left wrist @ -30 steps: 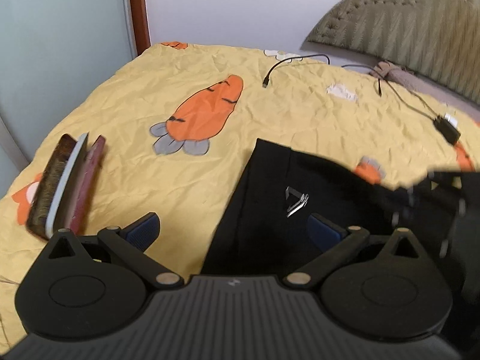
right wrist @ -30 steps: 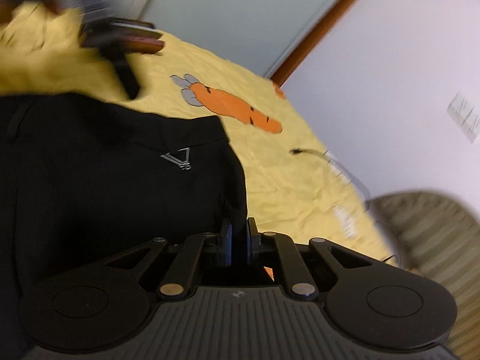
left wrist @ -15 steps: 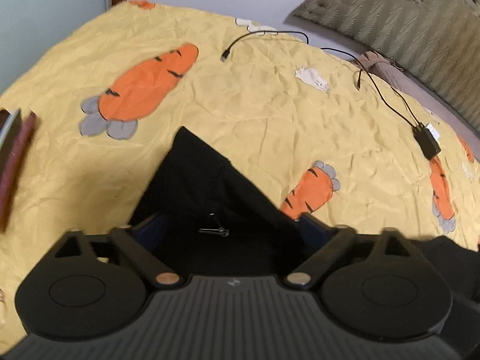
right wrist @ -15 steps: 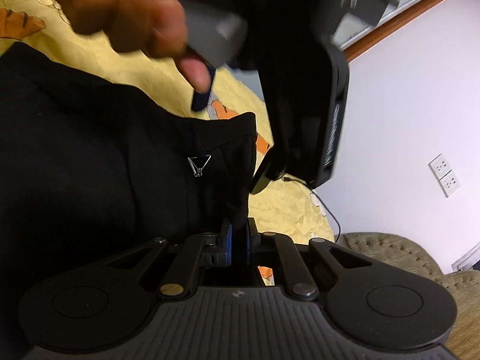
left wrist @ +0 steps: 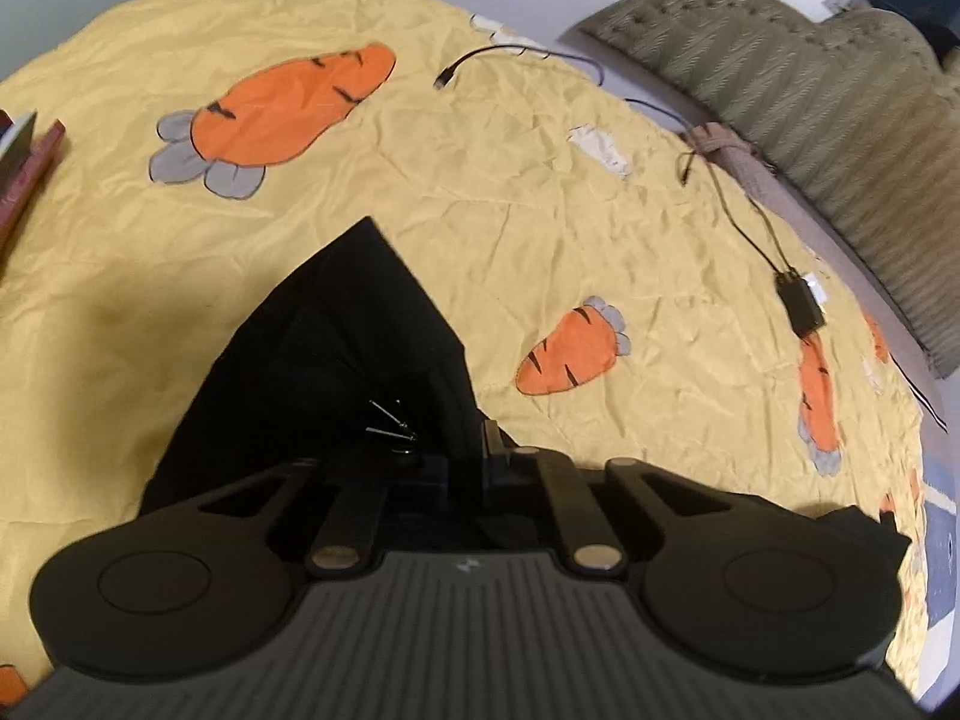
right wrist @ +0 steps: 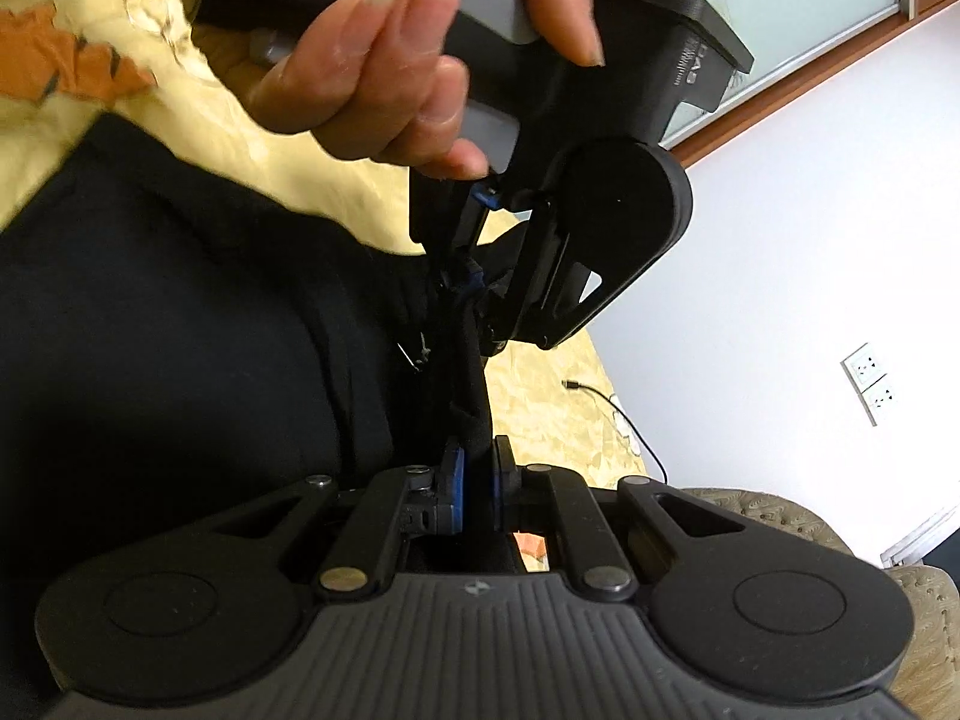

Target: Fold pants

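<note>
The left gripper (left wrist: 465, 450), spread wide a second ago, now pinches the black pants (left wrist: 336, 348) beside the right gripper (right wrist: 474, 480), also clamped on them. Pants lift mid-bedsheet (left wrist: 510, 192); folding can begin.

pants (left wrist: 336, 360): lower part hidden behind left gripper (left wrist: 465, 450) body; far corner blurred
books (left wrist: 24, 162): left of the fingers, cut off by frame edge
left gripper fingertips: buried in black cloth, pads not visible
metal clip (right wrist: 414, 354): ahead of right gripper (right wrist: 474, 480), too small to read
hand (right wrist: 384, 66): wrist cut off at top edge
</note>
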A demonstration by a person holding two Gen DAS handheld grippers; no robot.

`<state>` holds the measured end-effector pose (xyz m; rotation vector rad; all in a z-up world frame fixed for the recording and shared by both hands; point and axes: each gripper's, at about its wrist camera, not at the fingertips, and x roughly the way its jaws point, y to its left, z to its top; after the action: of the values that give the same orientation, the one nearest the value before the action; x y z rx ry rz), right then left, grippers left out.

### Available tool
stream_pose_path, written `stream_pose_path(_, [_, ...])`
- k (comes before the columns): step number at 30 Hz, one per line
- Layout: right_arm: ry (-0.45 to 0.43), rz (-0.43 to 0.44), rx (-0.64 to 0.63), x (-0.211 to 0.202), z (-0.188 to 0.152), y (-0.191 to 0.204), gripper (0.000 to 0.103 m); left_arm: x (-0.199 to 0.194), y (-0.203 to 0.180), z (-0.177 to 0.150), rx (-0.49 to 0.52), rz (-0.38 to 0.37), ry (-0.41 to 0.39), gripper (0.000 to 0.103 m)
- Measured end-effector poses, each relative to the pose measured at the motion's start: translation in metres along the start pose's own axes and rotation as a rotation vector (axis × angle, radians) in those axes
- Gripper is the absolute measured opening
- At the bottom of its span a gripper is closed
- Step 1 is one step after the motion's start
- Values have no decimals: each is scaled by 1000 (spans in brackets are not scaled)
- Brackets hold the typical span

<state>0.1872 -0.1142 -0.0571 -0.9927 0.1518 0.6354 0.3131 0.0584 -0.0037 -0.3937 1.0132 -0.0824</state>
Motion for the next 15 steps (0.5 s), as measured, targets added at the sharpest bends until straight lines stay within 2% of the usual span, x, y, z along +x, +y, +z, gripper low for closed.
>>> stream_pose_path(6, [-30, 5, -5, -26, 11, 10, 8, -43, 8, -27, 54, -42, -44, 8])
stream_pose_path(15, [-57, 76, -8, -65, 15, 43, 8, -87, 34, -106, 76, -34, -124, 8])
